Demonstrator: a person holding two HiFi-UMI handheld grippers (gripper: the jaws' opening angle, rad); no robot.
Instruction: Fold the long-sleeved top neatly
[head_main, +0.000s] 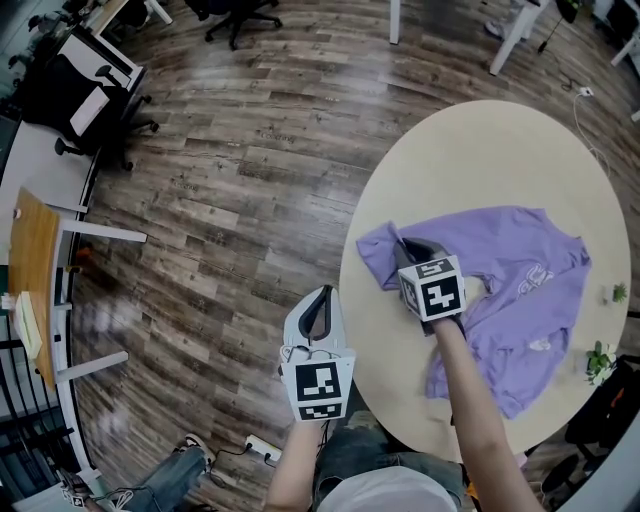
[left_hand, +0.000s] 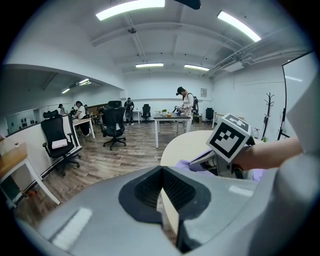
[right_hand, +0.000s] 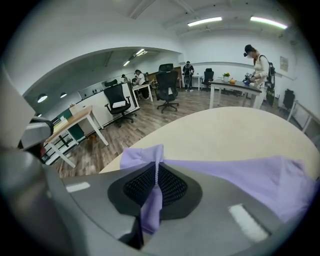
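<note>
An open office with a wood floor surrounds the round cream table I work over. The purple long-sleeved top lies rumpled on its near half. My right gripper is clamped on a pinch of the cloth at the garment's left end, with the fabric standing up between the pads. From that pinch the body of the top runs away to the right in the head view, which I judge to be the way to carry the fold. My left gripper hangs off the table's near-left edge over the floor, jaws together on nothing. It is well apart from the top, so the right hand is the nearer one.
</note>
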